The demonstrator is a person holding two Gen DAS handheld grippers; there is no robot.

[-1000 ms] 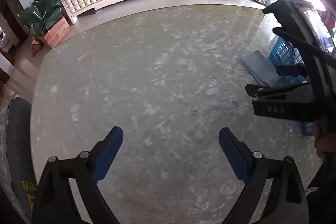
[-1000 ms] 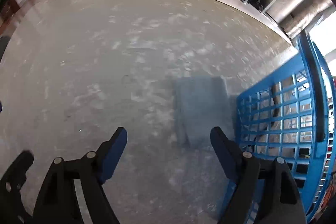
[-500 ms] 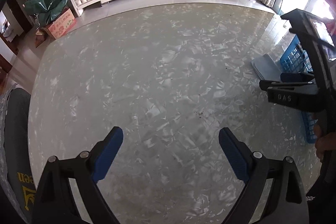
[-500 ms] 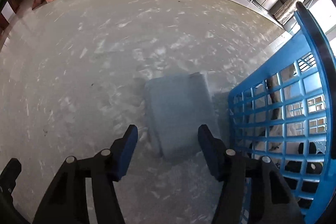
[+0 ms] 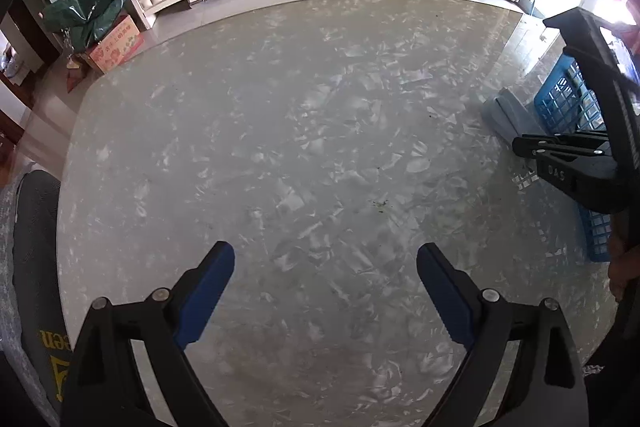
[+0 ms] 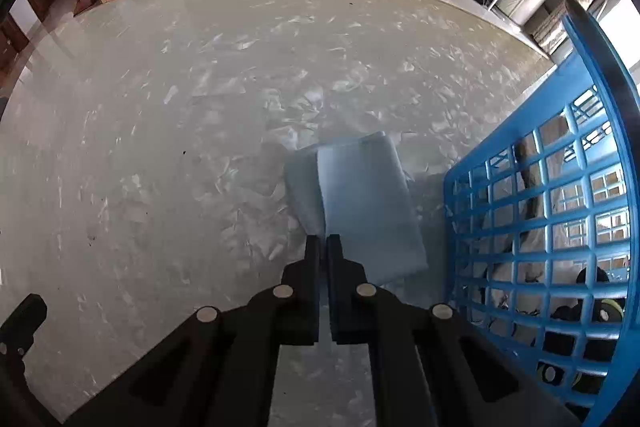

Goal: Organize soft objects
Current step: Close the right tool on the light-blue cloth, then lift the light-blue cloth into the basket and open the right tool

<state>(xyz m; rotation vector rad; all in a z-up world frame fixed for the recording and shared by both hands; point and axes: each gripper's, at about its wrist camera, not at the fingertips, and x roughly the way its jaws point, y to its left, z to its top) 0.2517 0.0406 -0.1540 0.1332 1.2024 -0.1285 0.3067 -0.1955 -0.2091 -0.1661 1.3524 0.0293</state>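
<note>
Folded cloth (image 6: 362, 203) pinched by right tongs (image 6: 323, 241)

Left gripper (image 5: 325, 289): jaws wide apart over bare marbled surface (image 5: 280, 147).
Right gripper (image 5: 520, 147): at folded blue cloth (image 5: 506, 117), beside blue basket (image 5: 568, 103).

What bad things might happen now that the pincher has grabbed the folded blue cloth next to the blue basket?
The right gripper pinches only one edge of the folded light-blue cloth, so lifting may let it unfold or slip free. The blue plastic lattice basket stands right beside it, so the cloth could snag on its wall. The left gripper hangs open over the glossy marbled tabletop, too far away to help.
</note>
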